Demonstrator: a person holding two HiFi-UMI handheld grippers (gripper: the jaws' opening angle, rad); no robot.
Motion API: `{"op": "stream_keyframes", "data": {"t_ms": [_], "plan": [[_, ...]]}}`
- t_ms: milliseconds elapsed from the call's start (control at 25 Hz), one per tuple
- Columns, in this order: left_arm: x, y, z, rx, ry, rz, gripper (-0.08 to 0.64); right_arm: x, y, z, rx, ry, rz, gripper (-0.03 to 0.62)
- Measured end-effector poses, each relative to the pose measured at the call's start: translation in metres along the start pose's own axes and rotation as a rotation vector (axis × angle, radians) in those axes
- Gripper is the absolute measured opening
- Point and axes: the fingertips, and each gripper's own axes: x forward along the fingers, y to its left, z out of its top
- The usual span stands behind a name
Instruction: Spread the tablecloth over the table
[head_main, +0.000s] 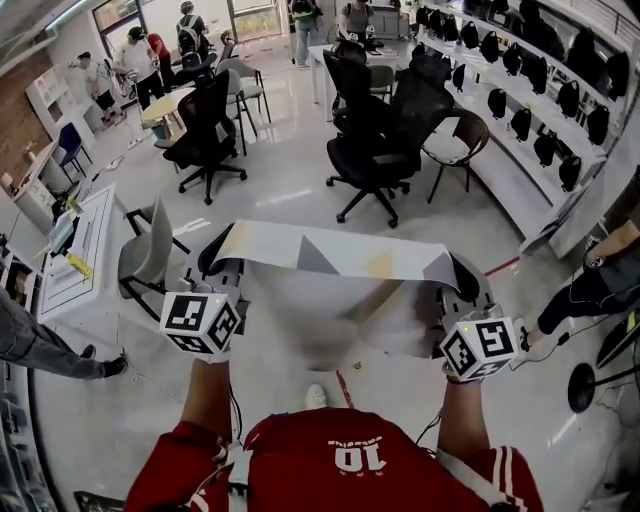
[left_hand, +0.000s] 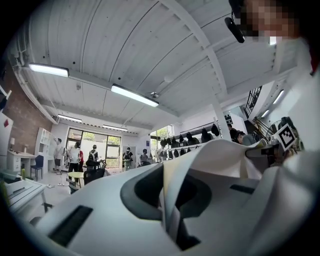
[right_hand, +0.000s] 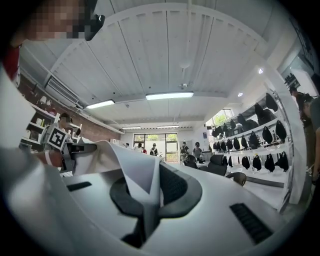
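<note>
**Tablecloth being held stretched in mid-air between two grippers**

A pale tablecloth (head_main: 330, 258) is being held up above the floor, stretched between the left gripper (head_main: 222, 268) and the right gripper (head_main: 458, 278). Each is clamped tight on one end of its top edge. For a good spread, both ends should be carried level and taut over the table. No container is being shown nearby

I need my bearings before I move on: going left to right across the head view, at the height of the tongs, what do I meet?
white table → grey chair → left tongs, shut on the cloth's corner → tablecloth → right tongs, shut on the other corner → bystander
</note>
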Motion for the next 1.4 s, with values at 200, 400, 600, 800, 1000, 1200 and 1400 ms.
{"op": "stream_keyframes", "data": {"t_ms": [200, 400, 600, 800, 1000, 1200, 1400], "plan": [[0.041, 0.021, -0.002, -0.005, -0.013, -0.046, 0.009, 0.034, -0.01, 0.002, -0.014, -0.006, -0.045, 0.017], [0.074, 0.039, -0.003, -0.01, -0.019, -0.09, 0.009, 0.061, -0.015, 0.004, -0.043, -0.003, -0.09, 0.017], [0.105, 0.054, -0.001, -0.004, -0.028, -0.097, 0.009, 0.089, -0.024, 0.009, -0.055, -0.004, -0.102, 0.017], [0.14, 0.066, 0.003, 0.016, -0.047, -0.066, 0.009, 0.123, -0.042, 0.015, -0.065, -0.028, -0.071, 0.017], [0.174, 0.077, 0.004, 0.029, -0.066, -0.02, 0.009, 0.162, -0.064, 0.02, -0.083, -0.053, -0.031, 0.017], [0.207, 0.08, 0.009, 0.048, -0.091, 0.005, 0.009, 0.194, -0.09, 0.026, -0.087, -0.067, -0.018, 0.017], [0.23, 0.084, 0.01, 0.062, -0.107, 0.022, 0.009, 0.216, -0.106, 0.024, -0.095, -0.061, -0.014, 0.015]]}}
